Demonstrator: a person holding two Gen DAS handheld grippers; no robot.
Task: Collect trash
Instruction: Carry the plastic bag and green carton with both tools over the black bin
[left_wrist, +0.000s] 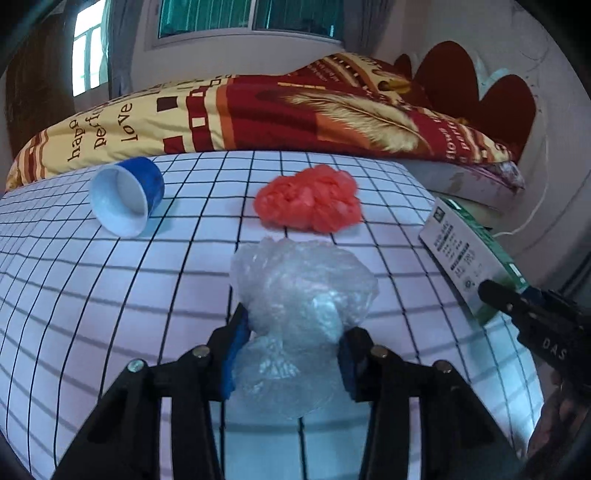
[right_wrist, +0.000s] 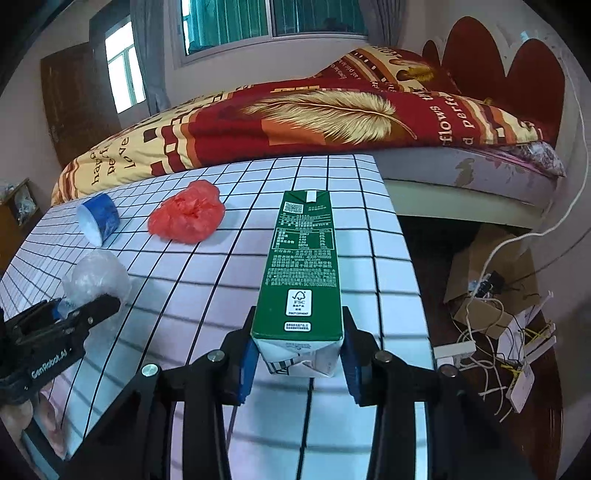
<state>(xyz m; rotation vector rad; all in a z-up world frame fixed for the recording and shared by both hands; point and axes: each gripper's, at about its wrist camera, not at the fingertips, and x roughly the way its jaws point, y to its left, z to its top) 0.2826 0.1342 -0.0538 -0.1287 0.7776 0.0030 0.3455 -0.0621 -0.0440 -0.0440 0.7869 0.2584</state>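
Note:
My left gripper (left_wrist: 291, 350) is shut on a crumpled clear plastic bag (left_wrist: 303, 295) over the checked table (left_wrist: 110, 295). My right gripper (right_wrist: 297, 350) is shut on a green drink carton (right_wrist: 304, 258) that points away from me. A crumpled red plastic bag (left_wrist: 308, 203) lies just beyond the clear bag. A blue paper cup (left_wrist: 125, 195) lies on its side at the far left, its white inside facing me. In the right wrist view the red bag (right_wrist: 188, 216), the cup (right_wrist: 98, 218) and the clear bag (right_wrist: 96, 277) lie left of the carton. The carton also shows in the left wrist view (left_wrist: 469, 254).
A bed with a red and yellow quilt (left_wrist: 258, 110) runs along the table's far edge. To the right of the table, on the floor, lie a cardboard piece (right_wrist: 491, 269), white cables (right_wrist: 487, 332) and tags. The table's right edge (right_wrist: 406, 258) is close to the carton.

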